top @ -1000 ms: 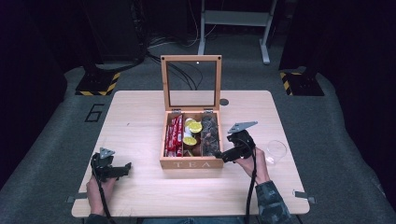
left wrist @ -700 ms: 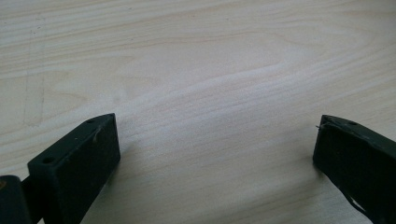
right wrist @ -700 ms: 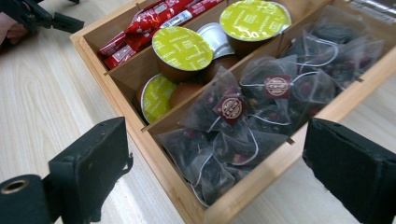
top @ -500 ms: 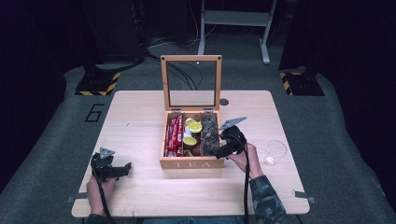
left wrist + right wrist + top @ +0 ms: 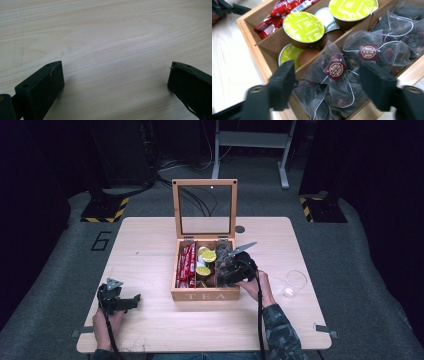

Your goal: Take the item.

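Right gripper [image 5: 328, 82]: jaws partly open, just been closing, straddling a pyramid tea bag [image 5: 329, 68]; whether the pads press it is unclear. The bag lies in the right compartment of the wooden tea box [image 5: 205, 294], mid-table. The right hand reaches in from the box's near right.

Left gripper [image 5: 116, 299]: released, empty, resting near the table's [image 5: 150, 245] near-left edge.

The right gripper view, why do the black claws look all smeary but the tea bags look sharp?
In the right gripper view the right claw is smeared at its edges, close to the lens, while the tea bags and green-lidded capsules look crisp. In the left gripper view the left claw is sharp over evenly lit wood. The high view is dim around the table.
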{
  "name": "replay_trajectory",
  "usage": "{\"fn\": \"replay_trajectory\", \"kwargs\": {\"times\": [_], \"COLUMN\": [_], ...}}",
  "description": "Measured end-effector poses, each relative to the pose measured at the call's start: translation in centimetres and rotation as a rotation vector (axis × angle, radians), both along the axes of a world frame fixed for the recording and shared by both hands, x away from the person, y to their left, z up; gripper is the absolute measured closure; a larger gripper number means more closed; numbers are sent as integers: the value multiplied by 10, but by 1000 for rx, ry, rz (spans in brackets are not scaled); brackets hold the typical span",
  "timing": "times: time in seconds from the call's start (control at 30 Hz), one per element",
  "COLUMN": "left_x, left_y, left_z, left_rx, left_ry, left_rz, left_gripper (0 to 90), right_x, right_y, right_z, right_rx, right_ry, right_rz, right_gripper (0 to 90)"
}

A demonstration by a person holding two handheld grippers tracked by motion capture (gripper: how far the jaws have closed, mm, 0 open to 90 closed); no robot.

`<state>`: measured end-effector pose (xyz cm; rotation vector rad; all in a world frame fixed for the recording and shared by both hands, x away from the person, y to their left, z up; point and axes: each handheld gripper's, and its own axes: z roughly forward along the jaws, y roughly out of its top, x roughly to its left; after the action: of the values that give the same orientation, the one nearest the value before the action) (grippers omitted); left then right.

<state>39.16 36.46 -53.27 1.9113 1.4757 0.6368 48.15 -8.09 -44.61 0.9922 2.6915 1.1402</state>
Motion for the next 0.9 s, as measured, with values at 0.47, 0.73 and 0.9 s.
{"fn": "replay_trajectory", "kwargs": {"times": [0.47, 0.73, 0.9], "left_x": [0, 0, 0], "left_y": [0, 0, 0], "left_z": [0, 0, 0], "left_rx": [1, 2, 2], "left_ry": [-1, -1, -1], "left_rz": [-1, -1, -1], "left_gripper": [4, 4, 4], "right_x": [7, 8, 7], "right_y": [10, 13, 15], "right_z": [-8, -11, -10], "right_rx": [-78, -116, -133], "right_ry": [42, 52, 43], "right_rz": [-11, -12, -15], "right_gripper": [568, 623, 736]}}
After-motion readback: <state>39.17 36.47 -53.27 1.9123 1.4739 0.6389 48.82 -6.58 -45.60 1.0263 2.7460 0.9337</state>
